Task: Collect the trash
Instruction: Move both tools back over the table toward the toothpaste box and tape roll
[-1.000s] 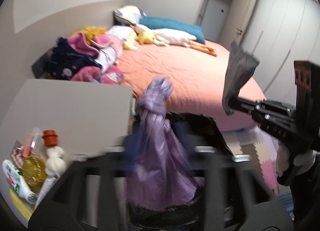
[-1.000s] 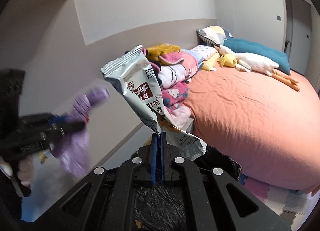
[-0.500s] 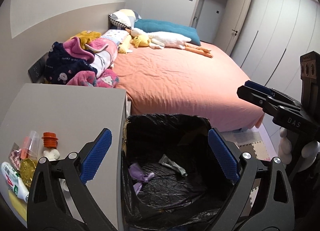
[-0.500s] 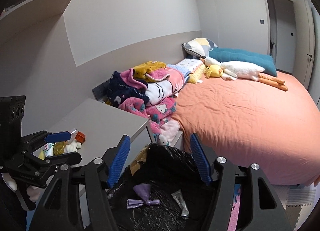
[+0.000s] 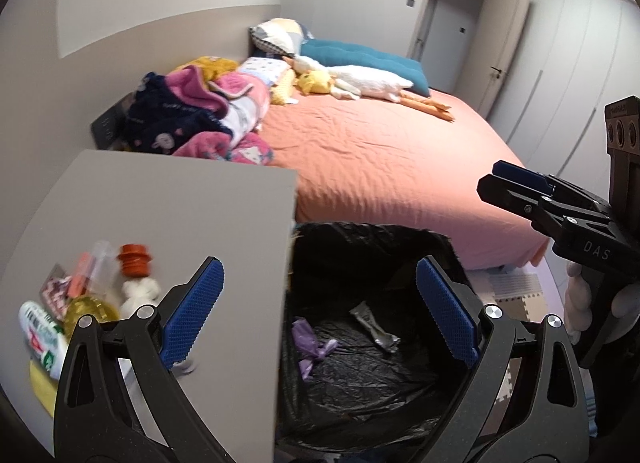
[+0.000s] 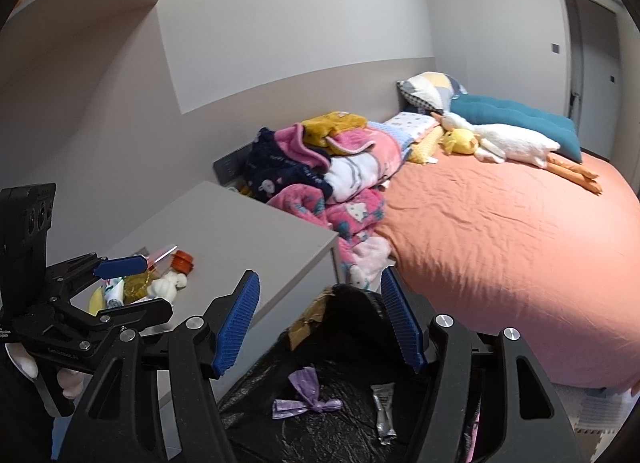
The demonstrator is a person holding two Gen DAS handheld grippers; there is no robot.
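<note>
- Left wrist view: the left claw (image 5: 320, 315) is shown spread wide and empty, with its blue pads (image 5: 194, 313) straddling the edge of the grey counter (image 5: 172, 207) and the mouth of the black-lined trash bin (image 5: 360, 383).
- The task's trash is seen inside the bin: a purple bag (image 5: 310, 347) and a silver wrapper (image 5: 374, 327) lie apart on the liner, low enough that neither can slide back out.
- The claw is aimed forward and slightly down, so that the bin and the clutter on the counter are both kept within reach.
- A cluster of small items (image 5: 80, 299) is seen at the near left corner of the counter, blurred; whether these count as trash cannot be told.
- The right claw (image 5: 508, 187) is seen at the far right, held level over the bed (image 5: 392, 167) side of the bin; its opening cannot be judged from this side view.
- Right wrist view: the right claw (image 6: 320, 323) is shown open and empty above the bin (image 6: 352, 303), tilted down toward the liner.
- The purple bag (image 6: 304, 395) and the silver wrapper (image 6: 384, 415) are confirmed on the bin floor.
- The left claw (image 6: 136, 287) is seen side-on over the counter (image 6: 240, 231), its tips parted just beside the small items (image 6: 156, 279), a stance judged suited to a further pick.
</note>
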